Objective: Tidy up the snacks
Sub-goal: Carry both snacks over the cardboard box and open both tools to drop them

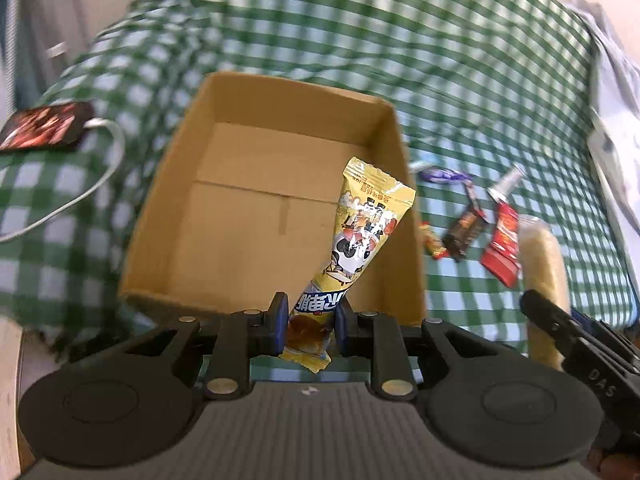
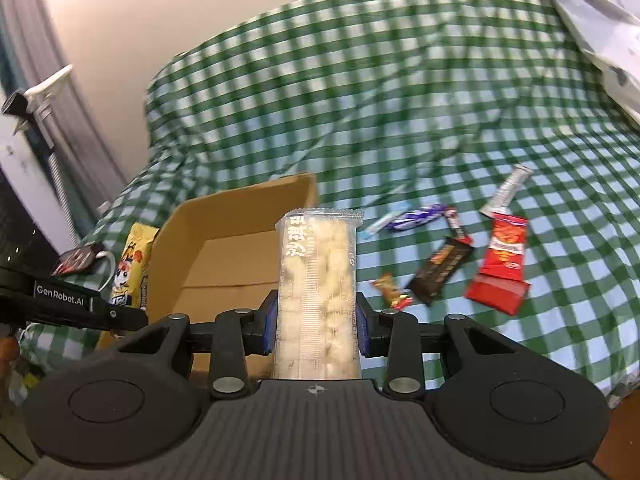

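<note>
The left gripper (image 1: 310, 322) is clamped on the lower end of a yellow snack packet (image 1: 360, 236) with a cartoon cow on it, and the packet sticks up and leans to the right, hanging over the open cardboard box (image 1: 168, 216). The box sits on a bed covered with a green and white checked sheet (image 1: 360, 40), and nothing shows on its bare bottom. The right gripper (image 2: 316, 326) is squeezed onto a clear packet of pale puffed snack (image 2: 318, 280), held upright between its blue pads (image 2: 270, 326), just to the right of the box.

More snacks lie loose on the sheet to the right of the box: a red packet (image 2: 502, 264), a dark brown bar (image 2: 440, 274), a small orange and red sweet (image 2: 392, 292), a blue and white wrapper (image 2: 418, 216), a thin light blue stick (image 2: 382, 222) and a silver sachet (image 2: 506, 190). They lie near each other, the silver sachet touching the top of the red packet.

On the far left of the sheet a dark phone (image 1: 44, 126) lies flat with a white cable (image 1: 100, 160) plugged into it
</note>
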